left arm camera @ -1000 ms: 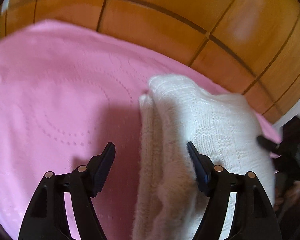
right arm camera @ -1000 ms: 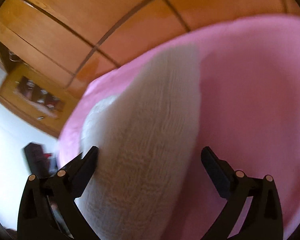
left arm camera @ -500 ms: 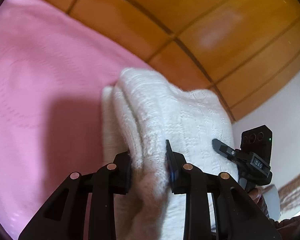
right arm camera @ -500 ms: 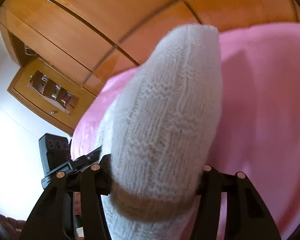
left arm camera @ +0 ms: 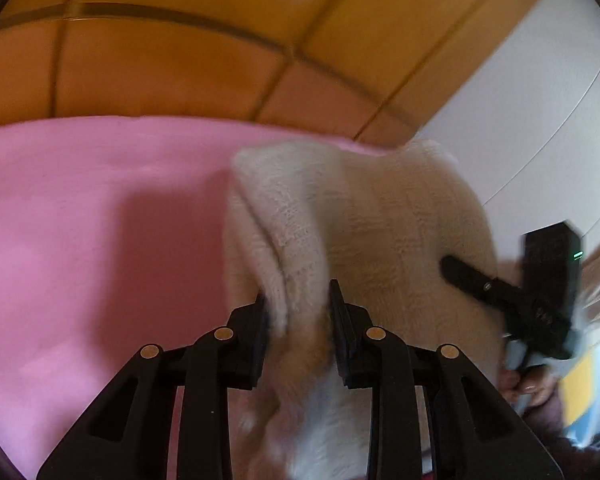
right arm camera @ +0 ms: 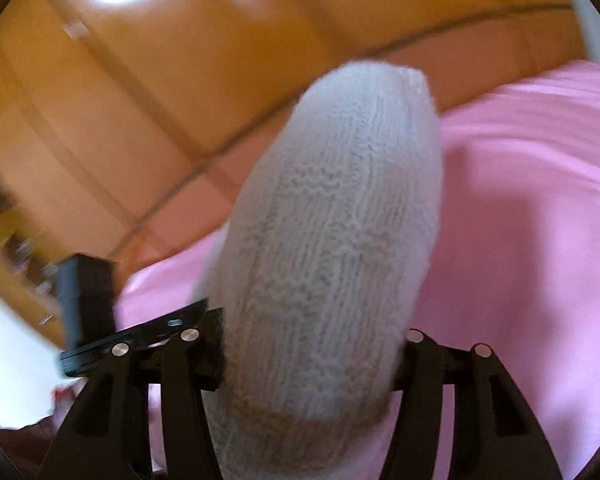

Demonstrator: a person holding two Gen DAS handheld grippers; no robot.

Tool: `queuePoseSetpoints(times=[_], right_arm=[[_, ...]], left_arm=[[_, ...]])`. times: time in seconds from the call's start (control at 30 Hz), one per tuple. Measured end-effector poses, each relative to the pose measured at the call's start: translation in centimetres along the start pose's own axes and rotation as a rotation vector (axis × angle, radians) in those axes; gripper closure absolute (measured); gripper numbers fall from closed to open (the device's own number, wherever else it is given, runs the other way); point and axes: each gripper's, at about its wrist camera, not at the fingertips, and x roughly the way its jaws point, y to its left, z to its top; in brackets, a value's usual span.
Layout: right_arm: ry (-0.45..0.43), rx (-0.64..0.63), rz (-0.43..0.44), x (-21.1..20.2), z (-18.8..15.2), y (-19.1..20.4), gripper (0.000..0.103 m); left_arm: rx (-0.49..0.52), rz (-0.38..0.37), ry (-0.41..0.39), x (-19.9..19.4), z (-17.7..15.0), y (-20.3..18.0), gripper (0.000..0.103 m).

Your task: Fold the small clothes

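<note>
A white knitted garment (left arm camera: 364,232) is held up over a pink bedspread (left arm camera: 80,220). My left gripper (left arm camera: 300,312) is shut on a bunched edge of it. In the right wrist view the same knit (right arm camera: 332,240) stands up as a thick fold, and my right gripper (right arm camera: 308,344) is shut on its lower part. The right gripper also shows at the right of the left wrist view (left arm camera: 512,292). The left gripper shows at the left of the right wrist view (right arm camera: 100,320). The garment's lower part is hidden behind the fingers.
A wooden panelled wardrobe (left arm camera: 180,40) stands behind the bed and also fills the top of the right wrist view (right arm camera: 140,80). A white wall (left arm camera: 520,100) is at the right. The pink bedspread (right arm camera: 520,220) spreads to the right.
Both grippers closed on the knit and lifted it off the bedspread. The views have tilted upward, showing more wardrobe and wall.
</note>
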Motion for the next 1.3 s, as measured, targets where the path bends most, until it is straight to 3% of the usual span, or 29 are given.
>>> queuePoseSetpoints(times=[0.07, 0.1, 0.17, 0.23, 0.33, 0.4, 0.43, 0.53, 0.57, 0.6, 0.67, 0.7, 0.73, 0.8, 0.9, 1.03, 1.13, 1.2, 1.3], right_arm=[[0.013, 0.053, -0.121, 0.1, -0.5, -4.0, 0.037], [0.024, 0.087, -0.148, 0.2, -0.9, -5.4, 0.027], [0.007, 0.161, -0.167, -0.3, -1.8, -7.6, 0.018], [-0.062, 0.145, -0.197, -2.3, -2.3, -7.3, 0.02], [-0.151, 0.086, -0.289, -4.5, -2.2, -4.5, 0.04], [-0.195, 0.016, -0.299, -5.5, -2.0, -1.7, 0.046], [-0.198, -0.001, -0.295, -5.9, -1.7, -2.2, 0.047], [-0.123, -0.066, -0.305, -2.7, -2.5, -0.2, 0.048], [-0.091, -0.075, -0.333, -1.1, -2.6, 0.2, 0.048], [-0.05, -0.121, -0.428, 1.9, -3.4, 1.1, 0.047], [-0.085, -0.192, -0.523, 3.7, -4.8, 1.5, 0.046], [-0.095, -0.187, -0.535, 3.9, -5.0, 1.7, 0.045], [-0.097, -0.182, -0.55, 3.9, -4.9, 2.1, 0.044], [-0.103, -0.173, -0.569, 3.3, -5.0, 2.2, 0.039], [-0.11, -0.175, -0.561, 2.0, -5.5, 3.5, 0.021], [-0.109, -0.178, -0.558, 1.0, -7.0, 5.5, 0.016], [-0.107, -0.17, -0.564, -0.1, -8.4, 6.7, 0.015], [-0.11, -0.149, -0.565, -0.8, -9.2, 7.4, 0.009], [-0.147, -0.121, -0.586, -2.4, -10.1, 8.2, 0.005]], left_arm=[[0.052, 0.076, 0.069, 3.7, 0.0, -1.6, 0.076], [0.089, 0.145, 0.096, 5.5, -0.3, -2.3, 0.069], [0.125, 0.2, 0.07, 6.3, -1.1, -3.2, 0.063], [0.162, 0.252, 0.032, 5.8, -1.6, -4.3, 0.063], [0.216, 0.321, -0.007, 5.6, -1.9, -5.0, 0.063], [0.209, 0.336, -0.019, 5.6, -1.6, -4.9, 0.063], [0.205, 0.346, -0.023, 5.7, -1.7, -4.9, 0.063], [0.194, 0.371, -0.023, 5.0, -2.4, -3.6, 0.063], [0.197, 0.383, -0.024, 5.0, -2.3, -3.3, 0.063], [0.2, 0.392, -0.026, 4.8, -2.6, -3.1, 0.062], [0.188, 0.388, -0.029, 4.8, -3.0, -2.8, 0.059], [0.17, 0.391, -0.03, 4.6, -2.9, -2.6, 0.052], [0.15, 0.393, -0.034, 4.2, -2.9, -2.5, 0.047], [0.123, 0.378, -0.043, 3.1, -3.1, -2.4, 0.046], [0.121, 0.404, -0.076, 1.1, -3.7, -3.0, 0.035], [0.112, 0.408, -0.118, -1.6, -4.6, -3.4, 0.035], [0.104, 0.413, -0.169, -4.2, -5.6, -3.9, 0.029], [0.107, 0.41, -0.192, -5.6, -6.3, -4.2, 0.026], [0.091, 0.413, -0.229, -7.6, -7.3, -4.6, 0.025]])
